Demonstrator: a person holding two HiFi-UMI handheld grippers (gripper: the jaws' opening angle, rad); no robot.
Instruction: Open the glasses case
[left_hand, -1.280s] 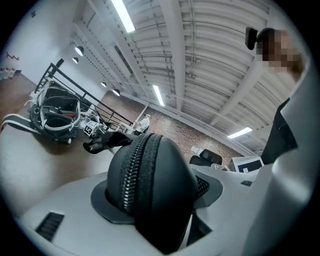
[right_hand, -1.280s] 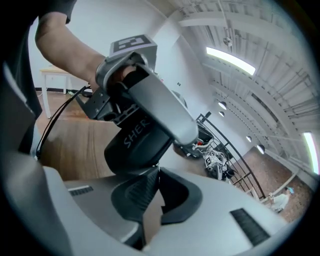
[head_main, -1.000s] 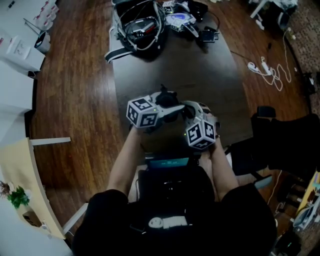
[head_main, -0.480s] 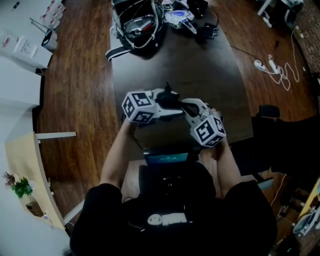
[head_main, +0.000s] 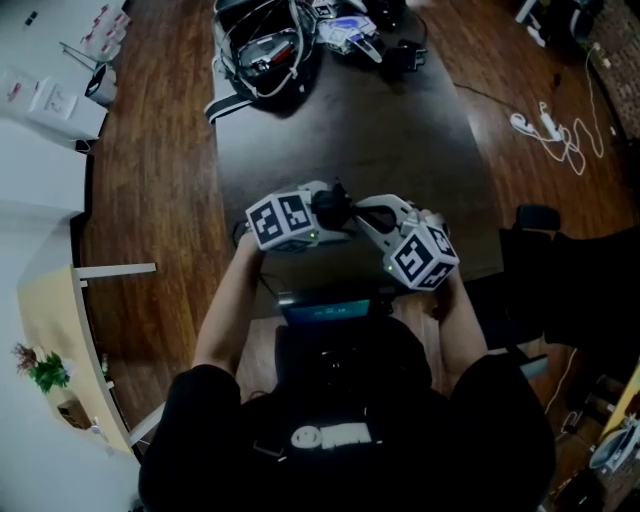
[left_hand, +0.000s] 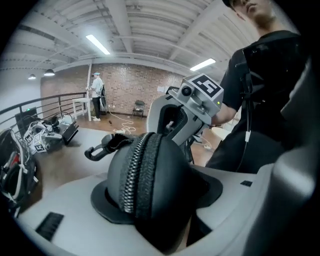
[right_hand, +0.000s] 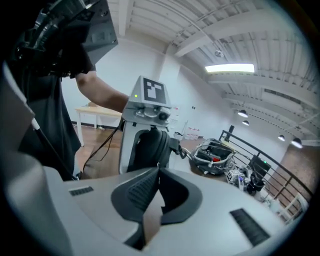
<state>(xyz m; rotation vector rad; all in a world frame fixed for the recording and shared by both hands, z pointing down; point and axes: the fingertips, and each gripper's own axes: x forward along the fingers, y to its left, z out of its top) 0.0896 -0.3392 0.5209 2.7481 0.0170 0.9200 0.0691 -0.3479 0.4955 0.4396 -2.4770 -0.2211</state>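
A black zippered glasses case sits between the jaws of my left gripper, which are shut on it with the zipper seam facing the camera. A small black clip hangs off the case's left side. In the head view the case is held above the near end of the dark table, between both grippers. My right gripper is shut with nothing between its pads. It points at the case from a short way off. In the head view its tips sit just right of the case.
A black bag with cables and several devices lie at the table's far end. A black chair stands right of the table. A white power strip with its cord lies on the wooden floor. White furniture stands at the left.
My left gripper has rolled with the case still in it. The right gripper's marker cube has shifted a little to the right and up, its jaws staying shut.
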